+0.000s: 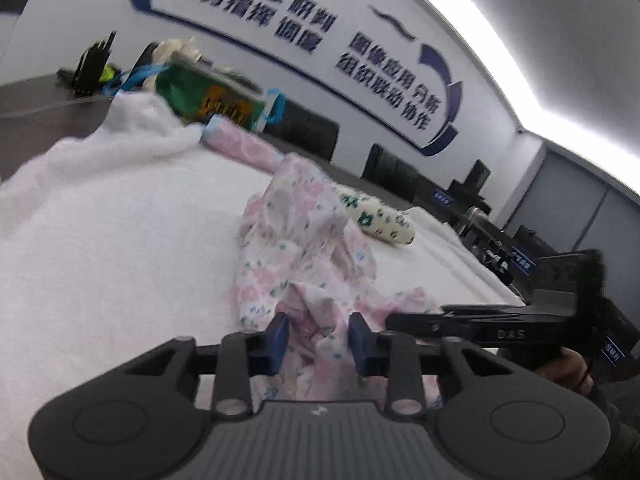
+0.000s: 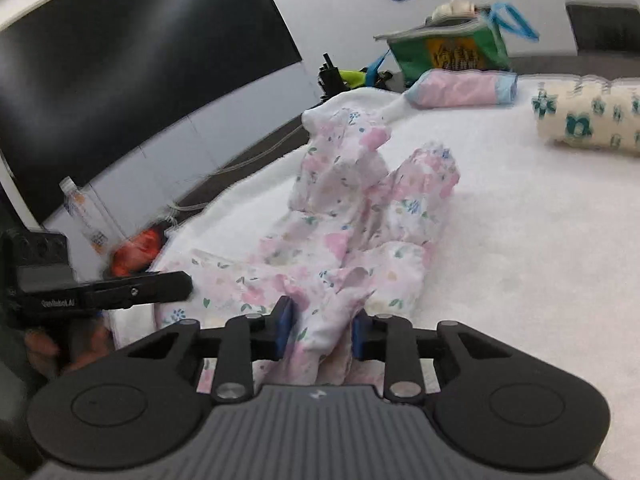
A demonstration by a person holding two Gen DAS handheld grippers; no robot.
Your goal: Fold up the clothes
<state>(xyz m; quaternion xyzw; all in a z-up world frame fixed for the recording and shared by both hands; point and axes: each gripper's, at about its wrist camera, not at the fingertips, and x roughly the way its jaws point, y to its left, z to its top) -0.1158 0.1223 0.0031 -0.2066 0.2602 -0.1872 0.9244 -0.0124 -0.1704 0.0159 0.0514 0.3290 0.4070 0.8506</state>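
Note:
A pink floral garment point(image 1: 304, 232) point(image 2: 360, 208) lies crumpled on a white fleecy cover point(image 1: 120, 240) point(image 2: 520, 220), one end standing up in a peak. My left gripper point(image 1: 319, 338) is at its near edge with a bunch of the fabric filling the gap between the blue pads point(image 1: 280, 336). My right gripper point(image 2: 321, 334) holds another fold of the same edge between its pads point(image 2: 285, 330). The two grippers sit side by side: the right one point(image 1: 396, 320) shows at the right of the left wrist view, the left one point(image 2: 176, 284) at the left of the right wrist view.
Beyond the garment lie a rolled pink cloth point(image 1: 244, 146) point(image 2: 460, 88) and a cream roll with green flowers point(image 1: 380, 220) point(image 2: 588, 120). A green bag point(image 1: 208, 96) point(image 2: 448, 50) stands at the far edge. A plastic bottle point(image 2: 88, 216) and an orange object point(image 2: 136, 252) sit beside the cover.

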